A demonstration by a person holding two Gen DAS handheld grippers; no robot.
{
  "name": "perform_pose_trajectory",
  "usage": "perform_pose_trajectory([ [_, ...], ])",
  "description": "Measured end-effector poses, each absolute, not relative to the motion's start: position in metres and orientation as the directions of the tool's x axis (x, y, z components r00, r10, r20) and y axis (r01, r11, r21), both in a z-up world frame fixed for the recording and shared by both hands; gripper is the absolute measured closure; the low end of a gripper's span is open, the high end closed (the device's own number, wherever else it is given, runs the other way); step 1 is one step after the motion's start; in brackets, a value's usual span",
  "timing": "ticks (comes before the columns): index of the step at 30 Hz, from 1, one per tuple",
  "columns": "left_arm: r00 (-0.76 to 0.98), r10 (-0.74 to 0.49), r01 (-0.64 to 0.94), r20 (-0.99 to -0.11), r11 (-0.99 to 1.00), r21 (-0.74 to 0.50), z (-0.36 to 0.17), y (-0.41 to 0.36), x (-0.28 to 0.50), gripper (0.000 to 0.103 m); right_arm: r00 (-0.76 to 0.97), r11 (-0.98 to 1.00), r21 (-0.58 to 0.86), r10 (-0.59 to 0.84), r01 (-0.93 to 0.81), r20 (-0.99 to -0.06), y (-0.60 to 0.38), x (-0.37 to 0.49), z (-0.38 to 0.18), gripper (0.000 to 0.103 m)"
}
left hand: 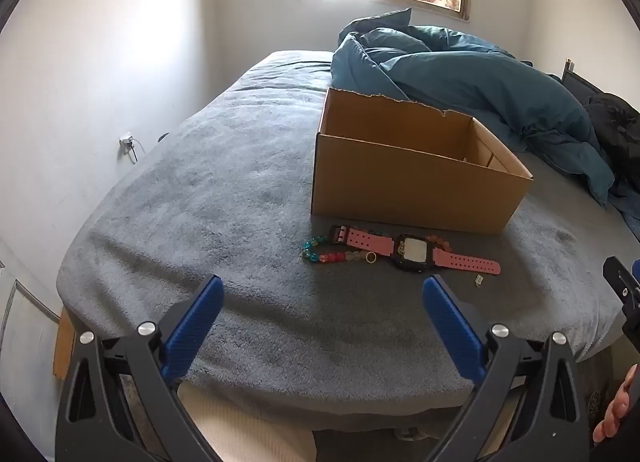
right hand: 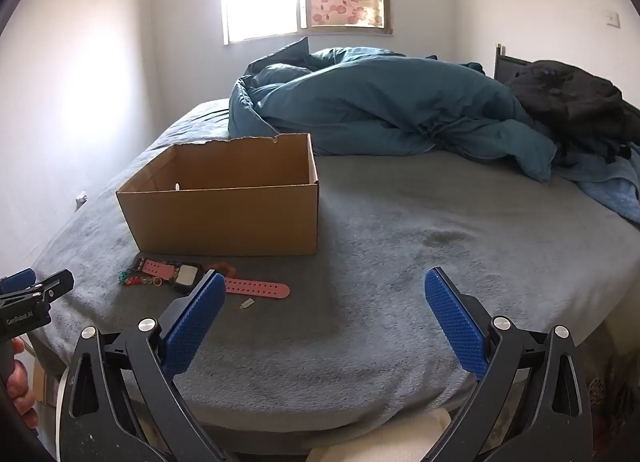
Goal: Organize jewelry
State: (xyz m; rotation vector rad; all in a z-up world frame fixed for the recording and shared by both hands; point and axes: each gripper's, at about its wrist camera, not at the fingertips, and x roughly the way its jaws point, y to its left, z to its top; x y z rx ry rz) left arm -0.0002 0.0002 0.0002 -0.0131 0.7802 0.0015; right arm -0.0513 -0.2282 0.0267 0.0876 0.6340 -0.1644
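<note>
left tongs (left hand: 322, 290) held wide open, nothing gripped, over the bed (left hand: 200, 201) edge | right tongs (right hand: 324, 286) same deal, gaping and empty | pink watch (left hand: 412, 252), bead bracelet (left hand: 328, 254) and small ring (left hand: 371, 258) bunched on the grey blanket, just in front of the cardboard box (left hand: 400, 185) | teal duvet (left hand: 460, 77) piled behind

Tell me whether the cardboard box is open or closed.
Open. The cardboard box has no lid or flaps over its top, and both wrist views show its bare inner walls.
</note>
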Motion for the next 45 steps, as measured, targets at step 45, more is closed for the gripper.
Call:
perform_pose_trajectory([
  [45,0.714,-0.006,-0.013,-0.7,1.0,-0.021,0.0016,0.0022,-0.001,0.006,0.792,0.984,0.037,-0.116,0.173,-0.6,-0.2247,-0.0507,0.0271,0.007],
])
